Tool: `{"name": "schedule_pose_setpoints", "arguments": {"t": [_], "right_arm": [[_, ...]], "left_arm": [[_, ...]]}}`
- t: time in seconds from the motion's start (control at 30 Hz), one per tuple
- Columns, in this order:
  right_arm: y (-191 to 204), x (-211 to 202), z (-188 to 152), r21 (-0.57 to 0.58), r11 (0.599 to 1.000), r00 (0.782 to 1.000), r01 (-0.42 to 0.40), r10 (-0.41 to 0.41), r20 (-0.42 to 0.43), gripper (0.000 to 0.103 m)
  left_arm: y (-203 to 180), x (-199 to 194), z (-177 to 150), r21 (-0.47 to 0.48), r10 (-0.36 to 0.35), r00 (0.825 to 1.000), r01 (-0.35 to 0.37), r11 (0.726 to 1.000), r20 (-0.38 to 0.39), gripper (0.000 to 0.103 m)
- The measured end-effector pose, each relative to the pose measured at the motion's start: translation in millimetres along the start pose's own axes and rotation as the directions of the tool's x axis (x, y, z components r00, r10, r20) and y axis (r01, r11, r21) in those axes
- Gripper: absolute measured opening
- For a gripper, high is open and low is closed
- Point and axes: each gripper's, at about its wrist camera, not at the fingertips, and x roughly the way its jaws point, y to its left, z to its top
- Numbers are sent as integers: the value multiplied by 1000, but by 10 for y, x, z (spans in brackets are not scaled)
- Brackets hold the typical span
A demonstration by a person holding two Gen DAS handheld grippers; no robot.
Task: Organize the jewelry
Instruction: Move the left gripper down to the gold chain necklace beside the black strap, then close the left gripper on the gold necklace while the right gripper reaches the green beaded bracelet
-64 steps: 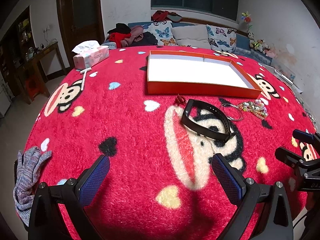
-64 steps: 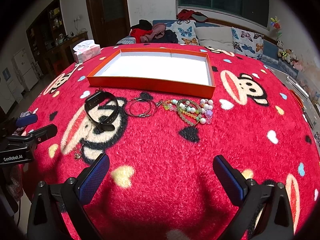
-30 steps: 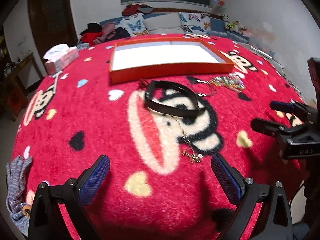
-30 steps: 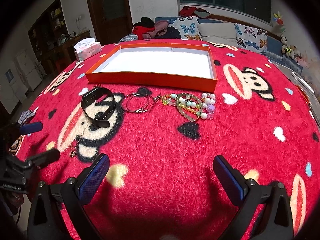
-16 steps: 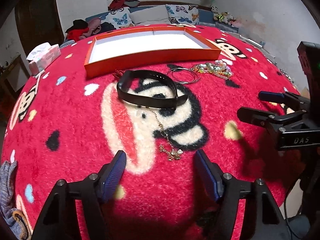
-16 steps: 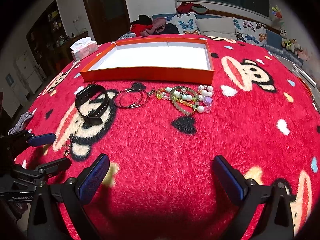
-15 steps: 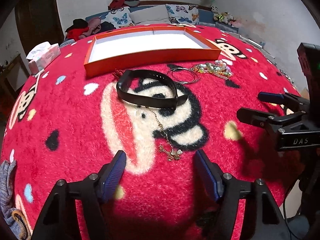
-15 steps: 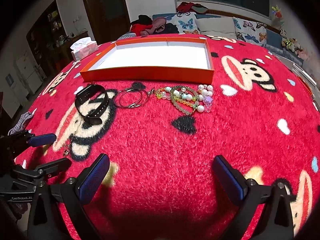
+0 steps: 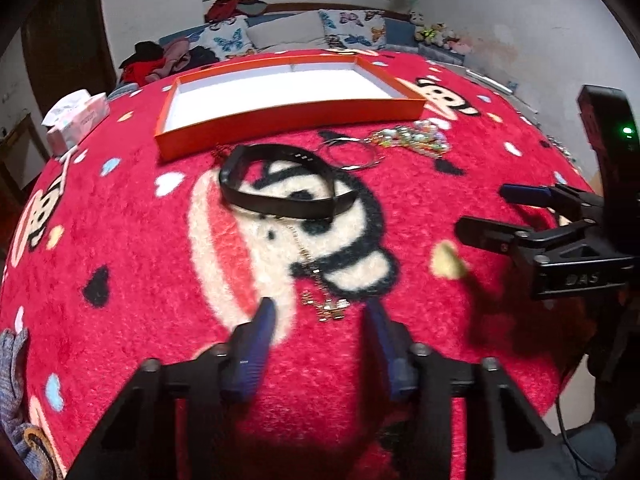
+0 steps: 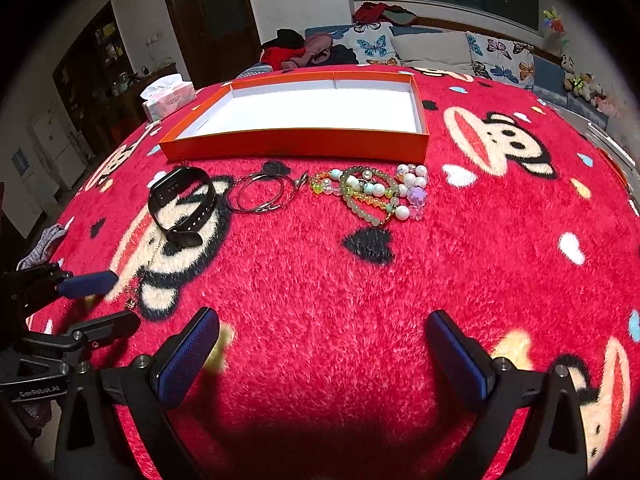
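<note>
A thin gold necklace (image 9: 326, 303) lies on the red cartoon blanket (image 9: 120, 240), its pendant end just ahead of my left gripper (image 9: 322, 312). The left gripper's jaws are partly closed, one on each side of the pendant, not touching it. A black wristband (image 9: 280, 196) (image 10: 182, 204), silver bangles (image 9: 350, 154) (image 10: 260, 196) and beaded bracelets (image 9: 412, 138) (image 10: 372, 194) lie in a row before the empty orange tray (image 9: 288, 118) (image 10: 296, 146). My right gripper (image 10: 322, 340) is open wide and empty, hovering over the blanket; it also shows in the left wrist view (image 9: 516, 216).
A tissue box (image 9: 78, 116) (image 10: 168, 96) sits at the blanket's far left edge. A grey knit cloth (image 9: 16, 392) lies at the near left. A sofa with cushions and clothes (image 10: 400, 48) stands behind. The left gripper shows in the right wrist view (image 10: 104, 300).
My left gripper has moved forward and down toward the necklace pendant and its jaws have narrowed from wide open to partly closed. The right gripper has barely moved.
</note>
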Motion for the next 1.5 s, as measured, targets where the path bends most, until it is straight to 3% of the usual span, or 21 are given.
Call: {"name": "schedule_pose_setpoints", "arguments": {"t": [0.33, 0.77, 1.5], "right_arm": [[5, 3, 2, 0, 1000, 1000, -2, 2, 0, 103], [-9, -4, 36, -6, 1000, 1000, -19, 19, 8, 103], [-74, 20, 95, -43, 998, 998, -55, 55, 12, 103]], "left_arm": [[-107, -3, 29, 38, -36, 999, 36, 999, 12, 21], [-154, -25, 25, 120, -18, 1000, 16, 993, 19, 20], [-32, 15, 15, 106, -48, 999, 47, 993, 5, 20]]}}
